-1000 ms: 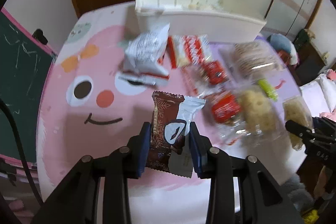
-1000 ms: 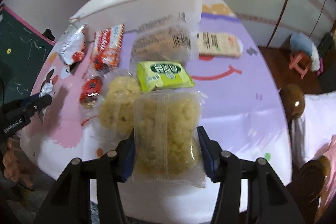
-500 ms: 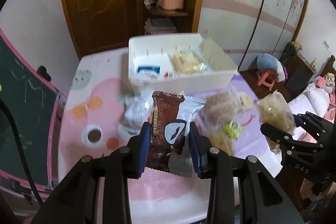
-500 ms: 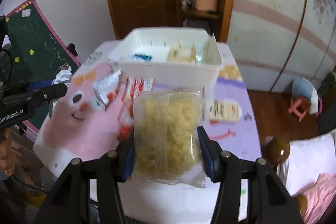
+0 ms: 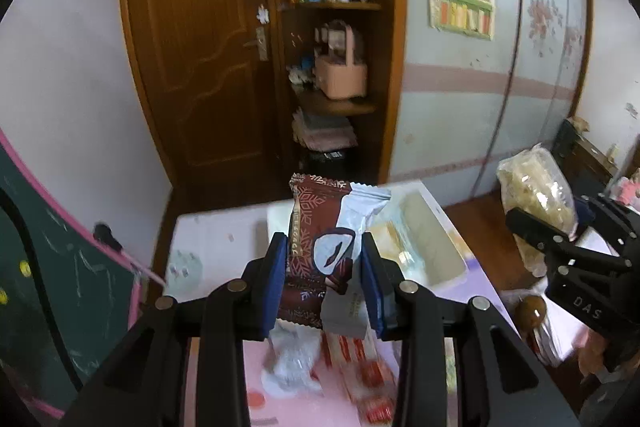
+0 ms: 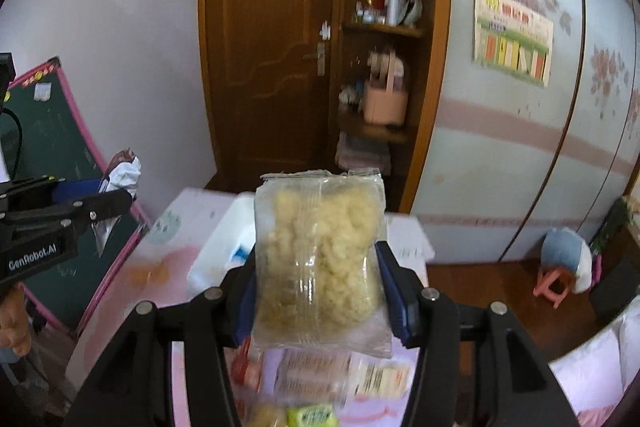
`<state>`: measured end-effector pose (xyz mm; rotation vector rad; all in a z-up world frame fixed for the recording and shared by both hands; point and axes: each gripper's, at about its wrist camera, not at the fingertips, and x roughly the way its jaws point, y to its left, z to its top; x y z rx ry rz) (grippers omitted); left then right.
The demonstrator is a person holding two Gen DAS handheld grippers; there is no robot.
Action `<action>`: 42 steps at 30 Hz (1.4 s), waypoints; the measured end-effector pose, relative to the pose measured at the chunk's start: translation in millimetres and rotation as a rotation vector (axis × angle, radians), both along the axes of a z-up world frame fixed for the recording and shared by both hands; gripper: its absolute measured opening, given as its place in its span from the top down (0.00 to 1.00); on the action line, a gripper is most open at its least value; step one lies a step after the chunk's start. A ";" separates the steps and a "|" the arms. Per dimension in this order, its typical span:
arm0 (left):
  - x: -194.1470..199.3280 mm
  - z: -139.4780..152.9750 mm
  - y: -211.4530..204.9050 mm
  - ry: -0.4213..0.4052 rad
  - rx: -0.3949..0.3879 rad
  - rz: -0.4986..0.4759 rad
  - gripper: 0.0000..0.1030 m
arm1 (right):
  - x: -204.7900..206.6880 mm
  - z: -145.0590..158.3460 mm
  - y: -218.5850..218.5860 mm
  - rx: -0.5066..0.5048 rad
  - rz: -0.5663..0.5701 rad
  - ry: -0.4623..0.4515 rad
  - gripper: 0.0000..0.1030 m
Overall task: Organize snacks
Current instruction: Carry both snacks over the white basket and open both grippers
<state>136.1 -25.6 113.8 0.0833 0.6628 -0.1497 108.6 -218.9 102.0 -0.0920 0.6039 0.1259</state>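
My left gripper [image 5: 323,279] is shut on a brown and white snack packet [image 5: 320,247] and holds it high above the table. My right gripper [image 6: 318,287] is shut on a clear bag of yellow puffed snack [image 6: 318,259], also lifted. The white bin [image 5: 424,243] lies below and beyond both; it shows in the right wrist view [image 6: 224,247] partly hidden by the bag. The right gripper with its bag [image 5: 536,203] shows at the right of the left wrist view. The left gripper [image 6: 100,203] shows at the left of the right wrist view.
Loose snacks lie on the pink and purple table: a white packet [image 5: 292,367], red packets [image 5: 360,375], a green packet [image 6: 310,417] and a clear wafer pack [image 6: 320,375]. A chalkboard [image 5: 60,291] stands left. A door and shelf stand behind.
Both grippers have risen and tilted up with their snacks. The table and bin have dropped low in both views, and the door and shelf fill the frames.
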 end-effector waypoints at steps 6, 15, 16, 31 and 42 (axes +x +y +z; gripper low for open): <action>65.2 12.8 -8.7 -0.002 0.011 0.033 0.67 | 64.7 24.6 3.6 0.031 -0.036 -0.032 0.49; 145.3 -46.2 -13.5 0.088 0.053 0.064 0.67 | 146.7 -21.8 27.5 0.015 -0.065 0.049 0.49; 153.3 -54.1 -12.5 0.102 0.056 0.069 0.67 | 153.2 -31.4 30.0 0.002 -0.072 0.065 0.49; 183.0 -108.4 9.0 0.177 0.025 0.086 0.18 | 183.3 -96.6 43.0 -0.034 -0.053 0.222 0.47; 139.8 -91.6 32.4 0.193 -0.025 0.113 0.18 | 139.3 -76.3 27.4 -0.032 -0.048 0.230 0.47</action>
